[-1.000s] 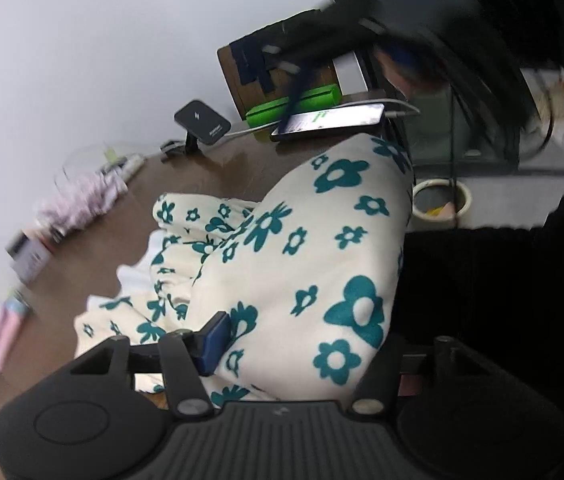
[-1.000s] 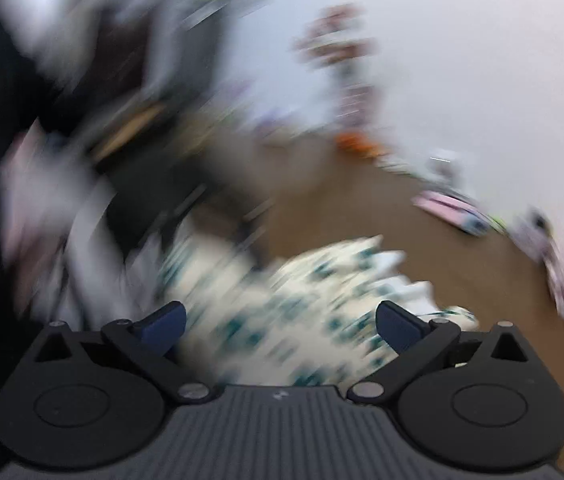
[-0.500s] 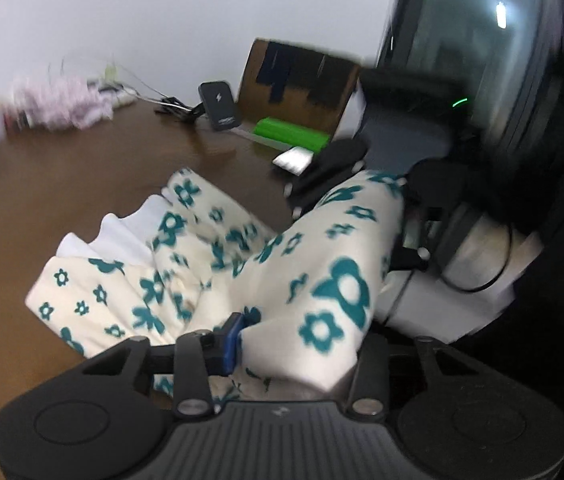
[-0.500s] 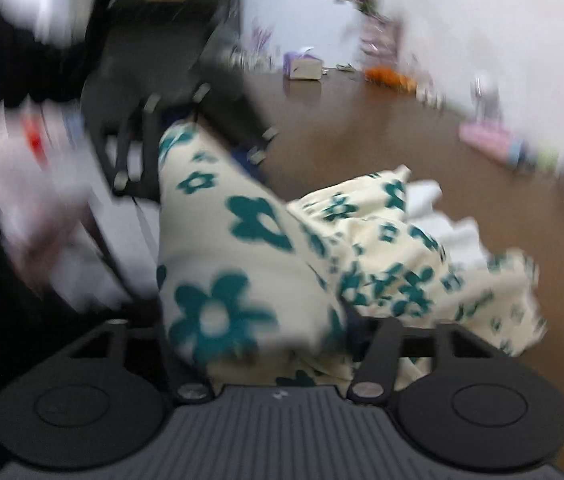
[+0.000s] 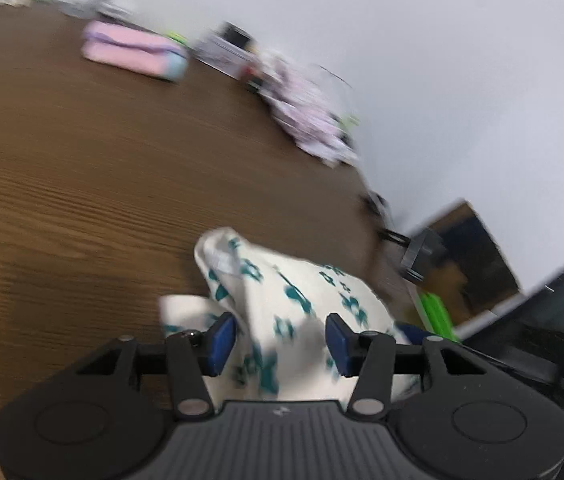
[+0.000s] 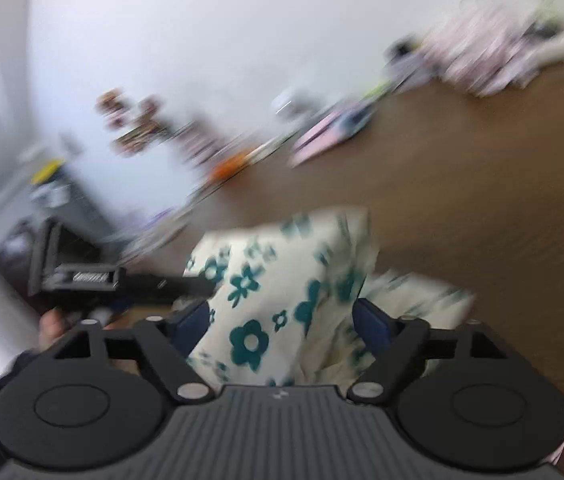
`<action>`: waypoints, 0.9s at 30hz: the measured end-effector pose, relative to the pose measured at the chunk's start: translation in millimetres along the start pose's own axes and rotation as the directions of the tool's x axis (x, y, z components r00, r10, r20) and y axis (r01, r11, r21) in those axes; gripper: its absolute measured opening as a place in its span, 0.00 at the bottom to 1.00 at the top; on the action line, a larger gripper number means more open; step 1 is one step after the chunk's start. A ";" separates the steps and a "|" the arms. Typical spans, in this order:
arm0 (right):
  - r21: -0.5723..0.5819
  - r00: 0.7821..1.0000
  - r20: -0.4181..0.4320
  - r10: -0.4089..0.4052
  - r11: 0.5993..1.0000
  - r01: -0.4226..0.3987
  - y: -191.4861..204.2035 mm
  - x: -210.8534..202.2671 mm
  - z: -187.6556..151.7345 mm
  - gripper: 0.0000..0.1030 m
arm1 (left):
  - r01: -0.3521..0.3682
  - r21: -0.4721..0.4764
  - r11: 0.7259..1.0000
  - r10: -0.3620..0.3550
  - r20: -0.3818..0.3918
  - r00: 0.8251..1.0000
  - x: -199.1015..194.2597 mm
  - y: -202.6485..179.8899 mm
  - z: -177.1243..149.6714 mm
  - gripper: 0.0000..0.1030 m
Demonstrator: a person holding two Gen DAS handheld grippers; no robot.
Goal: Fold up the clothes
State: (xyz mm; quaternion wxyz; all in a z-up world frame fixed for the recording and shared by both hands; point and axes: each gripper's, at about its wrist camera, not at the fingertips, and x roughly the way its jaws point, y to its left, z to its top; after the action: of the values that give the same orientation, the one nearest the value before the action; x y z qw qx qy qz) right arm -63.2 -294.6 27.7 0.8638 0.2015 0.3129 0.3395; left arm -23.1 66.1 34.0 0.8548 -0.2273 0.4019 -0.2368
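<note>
Soft matt cream cloth garment (image 5: 282, 300) with teal flowers lies on a brown wood-grain table (image 5: 62, 200).

Home room or home office: brown wood-grain desk (image 5: 82, 184) against a plain white wall (image 5: 422, 40), folded pink cloth (image 5: 134, 50) at 11 o'clock, dark monitor (image 5: 562, 312) at 4 o'clock.

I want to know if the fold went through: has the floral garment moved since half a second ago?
Yes. The floral garment hung raised between both grippers; it now lies lower on the brown table, spread away from the table's near edge.
</note>
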 end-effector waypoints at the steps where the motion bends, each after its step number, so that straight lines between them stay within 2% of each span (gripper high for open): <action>1: -0.004 0.999 0.017 -0.031 1.000 0.031 2.6 -5.2 -2.4 0.88 | -0.032 0.000 0.999 0.032 0.026 0.999 -3.2 1.2 -1.3 0.61; 2: -0.007 0.997 0.035 -0.062 0.998 0.063 5.2 -10.4 -4.7 0.96 | -0.061 0.002 0.998 0.060 0.046 0.997 -5.1 2.3 -2.3 0.69; 3: 0.005 0.995 0.044 -0.092 0.996 0.091 6.9 -13.1 -7.1 1.00 | -0.082 0.008 0.997 0.081 0.054 0.995 -4.1 2.8 -2.5 0.70; 5: 0.058 0.990 0.040 -0.134 0.990 0.131 6.5 -11.3 -9.9 1.00 | -0.105 0.022 0.994 0.104 0.045 0.994 2.2 4.4 2.5 0.70; 7: 0.134 0.990 0.011 -0.140 0.981 0.137 0.8 0.7 -9.2 1.00 | -0.102 0.022 0.995 0.101 0.008 0.995 11.5 4.4 4.5 0.70; 9: 0.218 0.990 -0.017 -0.139 0.966 0.139 -4.3 15.9 -12.0 1.00 | -0.098 0.023 0.995 0.099 -0.024 0.995 20.3 4.8 6.5 0.70; 11: 0.265 0.994 -0.015 -0.105 0.959 0.105 -9.6 28.4 -17.4 0.99 | -0.093 0.029 0.995 0.094 -0.037 0.995 26.5 7.0 8.1 0.69; 13: 0.267 0.997 0.002 -0.082 0.961 0.079 -12.4 43.0 -22.2 0.92 | -0.079 0.039 0.996 0.081 -0.046 0.996 29.3 7.9 8.3 0.68; 15: 0.274 0.999 0.001 -0.035 0.961 0.034 -15.4 54.9 -22.8 0.67 | -0.065 0.028 0.998 0.066 -0.048 0.997 32.3 9.6 6.5 0.55; 16: 0.283 1.000 -0.013 -0.014 0.959 0.018 -17.9 61.9 -21.7 0.63 | -0.059 0.023 0.998 0.060 -0.049 0.997 33.8 10.3 6.3 0.50; 17: 0.302 1.000 -0.025 0.008 0.953 0.000 -21.0 67.7 -20.0 0.56 | -0.057 0.020 0.998 0.058 -0.049 0.997 35.5 10.9 7.5 0.49; 19: 0.326 0.999 -0.037 0.034 0.945 -0.020 -23.6 71.3 -15.9 0.54 | -0.048 0.012 0.999 0.049 -0.055 0.997 37.3 12.2 9.6 0.49; 20: 0.306 0.999 -0.032 0.022 0.952 -0.011 -20.5 68.4 -13.2 0.54 | -0.039 0.005 0.999 0.040 -0.058 0.998 36.1 13.7 10.4 0.49; 22: 0.221 0.998 0.025 -0.051 0.974 0.044 -7.6 53.4 -10.3 0.65 | -0.027 -0.002 1.000 0.027 -0.061 0.998 37.5 15.9 11.1 0.51; 24: 0.140 0.986 0.095 -0.135 0.983 0.121 5.0 37.8 -10.7 0.94 | -0.020 -0.003 1.000 0.020 -0.060 0.998 38.6 16.6 10.3 0.52; 26: 0.120 0.973 0.116 -0.199 0.975 0.185 9.7 28.7 -12.6 0.97 | -0.024 0.007 1.000 0.024 -0.060 0.998 39.3 15.0 10.4 0.52; 27: 0.128 0.973 0.106 -0.205 0.973 0.191 8.7 27.7 -13.9 0.97 | -0.028 0.015 1.000 0.028 -0.061 0.998 40.0 13.7 10.7 0.52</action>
State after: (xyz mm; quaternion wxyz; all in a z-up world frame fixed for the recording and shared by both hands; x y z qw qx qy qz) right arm -60.7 -267.0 11.3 0.8972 0.2392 0.2989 0.2203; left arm 11.1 55.5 9.0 0.8470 -0.2083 0.4292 -0.2344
